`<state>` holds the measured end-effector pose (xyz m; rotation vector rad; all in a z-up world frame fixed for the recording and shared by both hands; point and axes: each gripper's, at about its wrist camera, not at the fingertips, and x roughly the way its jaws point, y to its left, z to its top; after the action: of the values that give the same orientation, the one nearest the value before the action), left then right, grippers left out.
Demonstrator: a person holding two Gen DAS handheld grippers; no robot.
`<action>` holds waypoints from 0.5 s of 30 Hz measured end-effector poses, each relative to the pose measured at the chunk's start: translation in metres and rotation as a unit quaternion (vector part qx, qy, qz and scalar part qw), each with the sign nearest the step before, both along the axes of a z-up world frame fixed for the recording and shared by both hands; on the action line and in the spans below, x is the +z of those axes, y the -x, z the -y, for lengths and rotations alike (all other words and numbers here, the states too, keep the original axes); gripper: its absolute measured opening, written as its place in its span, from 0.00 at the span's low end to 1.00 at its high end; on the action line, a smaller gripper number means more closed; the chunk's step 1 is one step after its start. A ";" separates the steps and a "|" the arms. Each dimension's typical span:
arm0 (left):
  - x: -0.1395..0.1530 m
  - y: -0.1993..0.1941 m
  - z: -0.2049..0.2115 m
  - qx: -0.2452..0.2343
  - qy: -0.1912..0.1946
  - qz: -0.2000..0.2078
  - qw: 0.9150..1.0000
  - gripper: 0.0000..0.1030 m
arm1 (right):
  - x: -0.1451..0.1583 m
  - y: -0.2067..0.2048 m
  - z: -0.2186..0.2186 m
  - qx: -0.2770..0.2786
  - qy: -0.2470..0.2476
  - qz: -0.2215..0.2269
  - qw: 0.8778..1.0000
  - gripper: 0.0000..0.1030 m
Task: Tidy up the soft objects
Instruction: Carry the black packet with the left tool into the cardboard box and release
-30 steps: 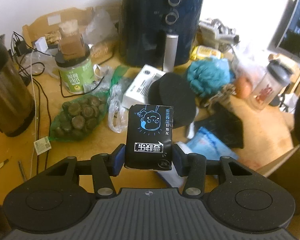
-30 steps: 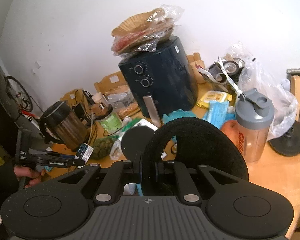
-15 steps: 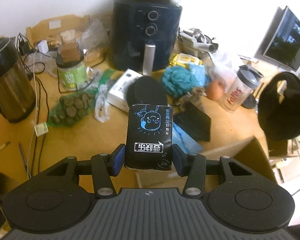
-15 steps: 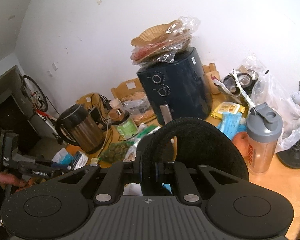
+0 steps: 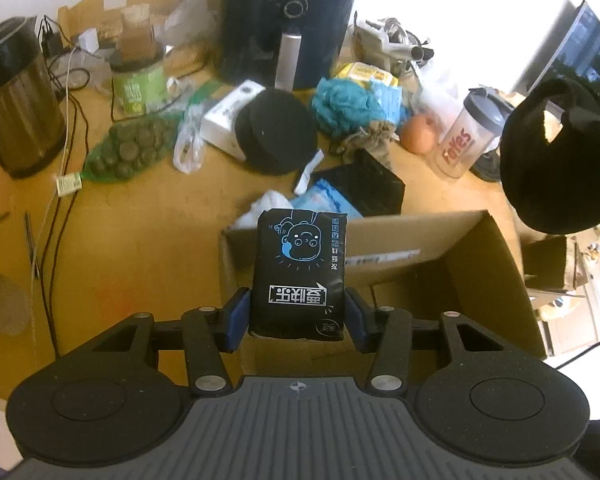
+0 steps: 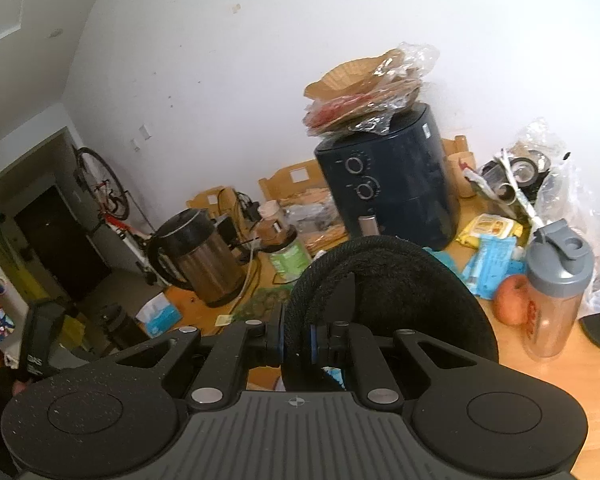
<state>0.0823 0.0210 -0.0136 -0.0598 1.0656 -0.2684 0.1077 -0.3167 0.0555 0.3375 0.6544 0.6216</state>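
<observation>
The left claw (image 5: 298,312) is clamped on a black pack (image 5: 300,272), its blue pads pressing the pack's two sides. The pack is a soft, glossy plastic brick printed with a blue cartoon face and white characters. It stands up from the jaws over the near left corner of an open box (image 5: 480,264) of plain brown cardboard, which lies straight ahead of and below this claw.

Only the left wrist view shows the box. It also shows, ahead on the wooden table (image 5: 140,232), a flat round black pad (image 5: 276,136), a ruffled teal pouf (image 5: 348,106) and a crumpled blue-and-white packet (image 5: 324,200) just past the box's far wall. To this claw's right hangs the black hat (image 5: 556,160), seen from outside as a dark dome.

The right wrist view shows that hat (image 6: 400,292) up close: fuzzy, thick-knit, rounded, with the right claw (image 6: 297,342) pinched tight on its rim. Only this view shows the crinkled bag of brown paper liners (image 6: 368,88) atop the fryer (image 6: 388,184), a smooth navy drum ahead. The steel kettle (image 6: 204,260) stands ahead to the left, the clear grey-lidded shaker (image 6: 556,292) to the right.
</observation>
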 end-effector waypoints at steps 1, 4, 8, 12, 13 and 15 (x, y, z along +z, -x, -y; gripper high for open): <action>-0.001 0.002 0.000 0.001 0.004 0.001 1.000 0.47 | 0.000 0.001 -0.001 0.004 -0.003 -0.001 1.000 0.13; -0.004 0.008 0.002 0.011 0.008 0.004 1.000 0.54 | -0.001 0.005 -0.002 0.016 -0.016 -0.005 1.000 0.13; -0.001 0.016 0.004 0.025 0.000 0.012 1.000 0.59 | -0.005 0.011 -0.008 0.036 -0.024 -0.014 0.999 0.13; 0.001 0.024 0.004 0.042 -0.006 0.016 0.999 0.59 | -0.011 0.018 -0.016 0.056 -0.032 -0.025 0.998 0.13; 0.001 0.026 0.003 0.046 -0.005 0.016 0.999 0.59 | -0.011 0.020 -0.017 0.062 -0.041 -0.028 0.997 0.13; 0.002 0.029 0.001 0.059 0.002 0.015 0.998 0.59 | -0.013 0.023 -0.019 0.073 -0.065 -0.035 0.995 0.13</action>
<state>0.0538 0.0201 -0.0118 -0.1215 1.0280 -0.1630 0.0844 -0.2973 0.0422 0.4362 0.7126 0.7978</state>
